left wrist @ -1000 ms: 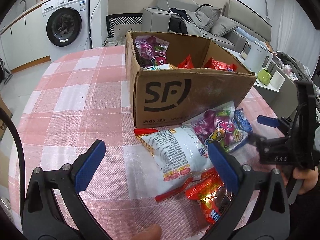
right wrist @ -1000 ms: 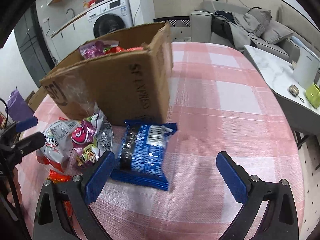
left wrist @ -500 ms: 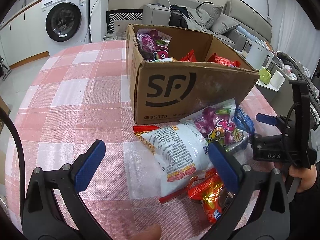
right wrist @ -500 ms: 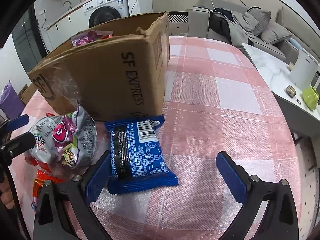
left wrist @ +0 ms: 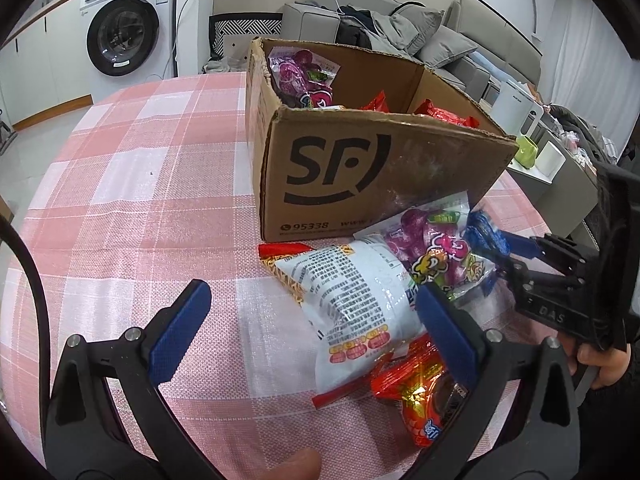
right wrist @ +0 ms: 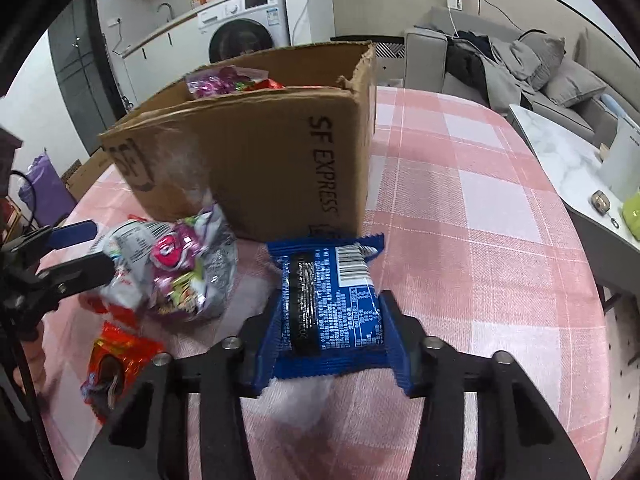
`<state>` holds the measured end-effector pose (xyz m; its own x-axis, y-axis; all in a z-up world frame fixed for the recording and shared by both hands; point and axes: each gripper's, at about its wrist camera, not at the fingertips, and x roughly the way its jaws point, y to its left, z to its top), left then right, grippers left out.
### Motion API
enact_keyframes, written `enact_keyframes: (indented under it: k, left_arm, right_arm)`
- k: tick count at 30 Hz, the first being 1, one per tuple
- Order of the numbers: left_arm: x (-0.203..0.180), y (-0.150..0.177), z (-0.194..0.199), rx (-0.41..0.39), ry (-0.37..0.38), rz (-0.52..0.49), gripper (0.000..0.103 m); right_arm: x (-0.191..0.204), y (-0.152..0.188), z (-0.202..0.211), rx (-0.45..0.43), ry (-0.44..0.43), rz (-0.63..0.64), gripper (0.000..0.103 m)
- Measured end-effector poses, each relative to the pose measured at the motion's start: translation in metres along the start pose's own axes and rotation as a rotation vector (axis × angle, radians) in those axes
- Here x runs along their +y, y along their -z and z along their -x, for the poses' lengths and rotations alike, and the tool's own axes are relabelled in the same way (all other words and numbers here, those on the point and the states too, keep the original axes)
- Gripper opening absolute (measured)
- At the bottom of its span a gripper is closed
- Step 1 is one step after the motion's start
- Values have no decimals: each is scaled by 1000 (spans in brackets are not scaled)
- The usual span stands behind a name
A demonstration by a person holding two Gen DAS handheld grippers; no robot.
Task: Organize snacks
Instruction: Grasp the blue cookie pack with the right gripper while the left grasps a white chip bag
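Here the blue snack packet (right wrist: 332, 304) lies on the worktop (right wrist: 480, 216) just before the cardboard box (right wrist: 256, 160), the right claw (right wrist: 330, 334) closing on its sides. Soft wrap may crumple and slip free during lifting. The left claw (left wrist: 312, 328) hangs spread, empty, over the white bag (left wrist: 352, 300).

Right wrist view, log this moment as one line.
right gripper: closing on blue foil snack packet | left gripper: open, empty | brown cardboard box: holds snacks | step: packet not boxed
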<state>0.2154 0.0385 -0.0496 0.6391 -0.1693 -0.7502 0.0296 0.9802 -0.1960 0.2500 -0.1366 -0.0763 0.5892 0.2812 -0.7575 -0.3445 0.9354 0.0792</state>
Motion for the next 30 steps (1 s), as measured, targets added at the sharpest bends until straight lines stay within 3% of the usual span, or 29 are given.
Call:
enact_keyframes:
  k: [9, 18, 23, 25, 30]
  left_arm:
    - [-3, 0, -6, 23, 48, 44, 102]
    - [-8, 4, -20, 62, 14, 27, 100]
    - [-4, 4, -19, 73, 125, 36, 63]
    - [-9, 5, -18, 71, 136, 16, 56]
    - [-14, 6, -14, 52, 122, -8, 49]
  right_arm:
    - [-12, 17, 33, -63, -14, -58, 45]
    - [-10, 20, 37, -67, -15, -62, 45]
    - [-9, 19, 36, -68, -19, -61, 45]
    - [-7, 20, 37, -74, -18, -55, 45]
    - [-5, 21, 35, -58, -12, -40, 45]
